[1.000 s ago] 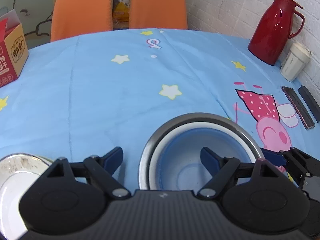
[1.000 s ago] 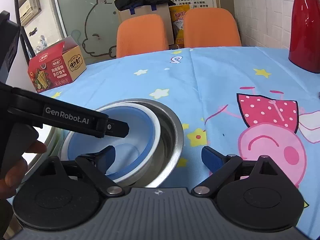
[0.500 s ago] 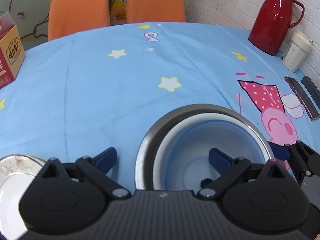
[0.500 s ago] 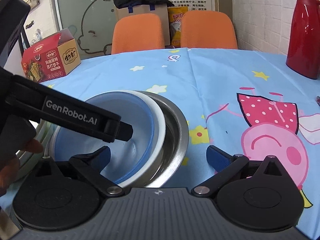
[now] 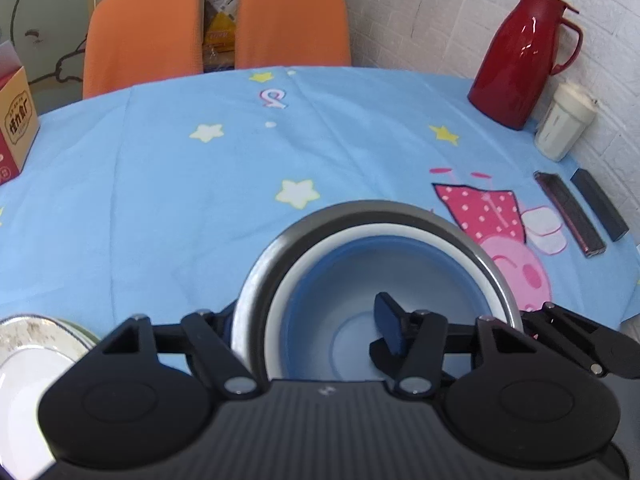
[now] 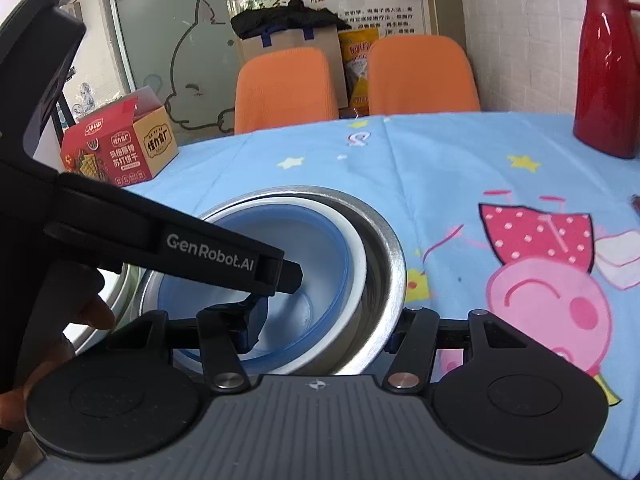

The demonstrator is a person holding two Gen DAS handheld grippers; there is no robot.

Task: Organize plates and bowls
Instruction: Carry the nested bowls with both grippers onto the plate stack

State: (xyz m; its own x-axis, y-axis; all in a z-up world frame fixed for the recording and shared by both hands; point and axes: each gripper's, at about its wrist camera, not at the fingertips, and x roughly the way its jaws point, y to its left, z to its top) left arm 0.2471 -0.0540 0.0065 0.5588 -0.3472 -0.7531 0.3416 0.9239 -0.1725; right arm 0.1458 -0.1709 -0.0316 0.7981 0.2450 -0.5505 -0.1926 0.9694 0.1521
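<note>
A blue bowl (image 5: 360, 288) with a white rim sits nested inside a steel bowl (image 5: 304, 220) on the blue tablecloth; both show in the right wrist view, the blue bowl (image 6: 320, 248) inside the steel bowl (image 6: 390, 256). My left gripper (image 5: 308, 328) straddles the near left walls of both bowls, one finger inside the blue bowl, one outside the steel bowl. My right gripper (image 6: 324, 320) straddles the right walls the same way. Whether either grips firmly is unclear. A white plate stack (image 5: 36, 356) lies at the left.
A red thermos (image 5: 520, 60) and a white cup (image 5: 564, 124) stand at the far right by the wall. Two dark bars (image 5: 576, 216) lie near the right edge. A red snack box (image 6: 120, 144) sits at the far left. Two orange chairs (image 5: 216, 28) stand behind the table.
Both grippers have moved down onto the nested bowls and narrowed. Each now has one finger inside the blue bowl and one outside the steel bowl.
</note>
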